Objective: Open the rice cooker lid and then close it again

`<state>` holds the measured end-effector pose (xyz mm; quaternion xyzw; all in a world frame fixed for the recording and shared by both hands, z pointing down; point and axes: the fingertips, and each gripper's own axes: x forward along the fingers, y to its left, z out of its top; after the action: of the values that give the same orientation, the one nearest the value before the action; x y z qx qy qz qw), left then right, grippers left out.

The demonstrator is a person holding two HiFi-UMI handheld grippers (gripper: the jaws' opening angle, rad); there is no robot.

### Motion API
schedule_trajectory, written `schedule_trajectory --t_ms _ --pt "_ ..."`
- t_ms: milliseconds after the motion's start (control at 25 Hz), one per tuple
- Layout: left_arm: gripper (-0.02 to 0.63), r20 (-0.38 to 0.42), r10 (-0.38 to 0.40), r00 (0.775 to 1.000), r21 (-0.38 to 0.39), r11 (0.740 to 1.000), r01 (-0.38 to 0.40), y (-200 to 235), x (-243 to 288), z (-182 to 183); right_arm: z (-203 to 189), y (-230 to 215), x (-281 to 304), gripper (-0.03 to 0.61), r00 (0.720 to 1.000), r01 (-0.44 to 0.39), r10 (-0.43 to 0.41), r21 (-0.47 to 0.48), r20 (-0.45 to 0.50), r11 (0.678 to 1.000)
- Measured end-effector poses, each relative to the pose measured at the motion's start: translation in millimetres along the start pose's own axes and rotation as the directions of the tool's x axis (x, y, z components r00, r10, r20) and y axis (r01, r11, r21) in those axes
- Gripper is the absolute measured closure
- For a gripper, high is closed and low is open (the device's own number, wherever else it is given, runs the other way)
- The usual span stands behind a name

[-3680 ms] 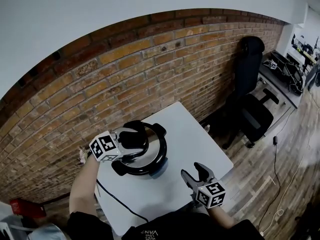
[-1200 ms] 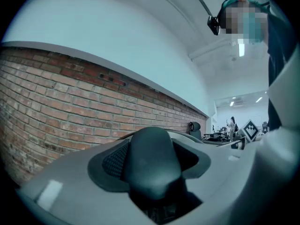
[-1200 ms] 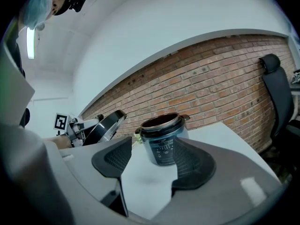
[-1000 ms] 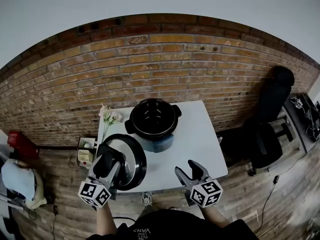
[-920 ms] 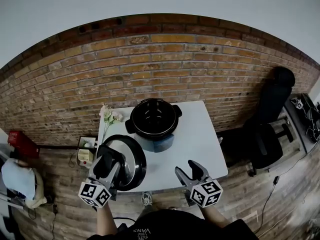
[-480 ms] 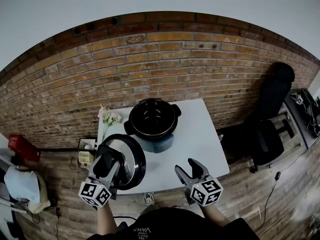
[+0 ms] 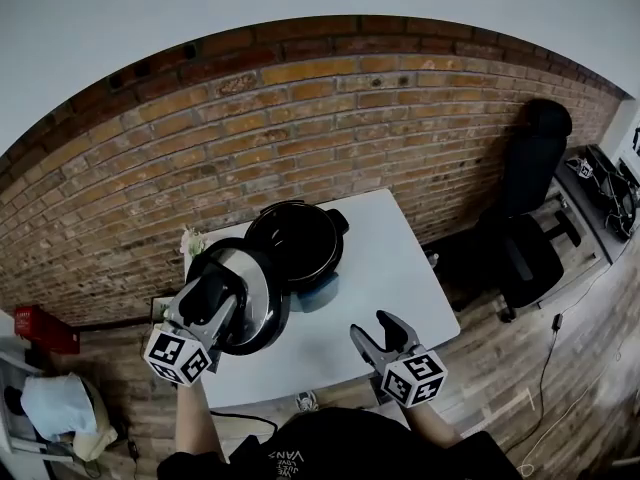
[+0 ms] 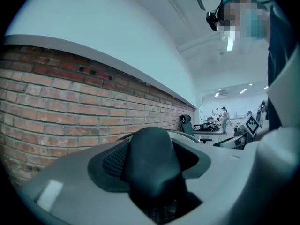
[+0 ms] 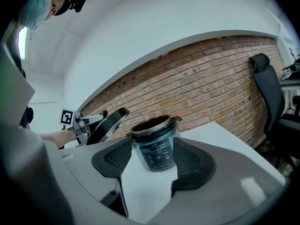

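The rice cooker (image 7: 298, 244) stands open on the white table (image 7: 400, 268), its dark inner pot showing. Its round lid (image 7: 252, 303) hangs tilted just left of the pot and overlaps the pot's left rim in the head view. My left gripper (image 7: 214, 300) is shut on the lid's black handle (image 8: 152, 159), which fills the space between its jaws in the left gripper view. My right gripper (image 7: 386, 334) is open and empty over the table's front edge. In the right gripper view the cooker (image 9: 155, 143) shows between the jaws of the right gripper (image 9: 152, 167), with the lid (image 9: 108, 124) to its left.
White flowers (image 7: 190, 240) sit at the table's back left corner. A black cord (image 7: 240, 423) hangs below the front edge. A black office chair (image 7: 525, 238) stands to the right, against the brick wall (image 7: 300, 118).
The left gripper has carried the lid up and right, from beyond the table's front-left edge to beside the open pot. The right gripper has stayed put.
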<state>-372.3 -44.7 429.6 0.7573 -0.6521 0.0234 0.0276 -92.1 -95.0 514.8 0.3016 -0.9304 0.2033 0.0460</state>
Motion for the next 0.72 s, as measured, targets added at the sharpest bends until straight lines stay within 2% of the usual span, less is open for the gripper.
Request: schedule_trajectory --t_ms 160,320,560,720 --pt "0.337 -0.052 -0.113 0.992 0.083 0.990 0.117 2.3 39.0 9.5 3.7 -7.0 3.2 0.310 0.999 0.044 -0.044 0.018 0.026 0.999" --pt "0.337 -0.120 -0.233 0.965 0.136 0.959 0.249 -5.0 82.6 13.6 4.4 -16.3 2.2 0.310 0.994 0.095 -0.097 0.042 0.048 0.995" --pt "0.337 -0.238 -0.391 0.889 0.191 0.879 0.437 -25.5 141.7 8.3 1.8 -28.4 0.8 0.311 0.982 0.168 -0.174 0.077 0.069 0.983" --pt "0.337 -0.314 -0.468 0.826 0.218 0.811 0.543 -38.4 172.1 0.6 0.3 -36.6 -3.9 0.311 0.970 0.221 -0.229 0.101 0.079 0.970"
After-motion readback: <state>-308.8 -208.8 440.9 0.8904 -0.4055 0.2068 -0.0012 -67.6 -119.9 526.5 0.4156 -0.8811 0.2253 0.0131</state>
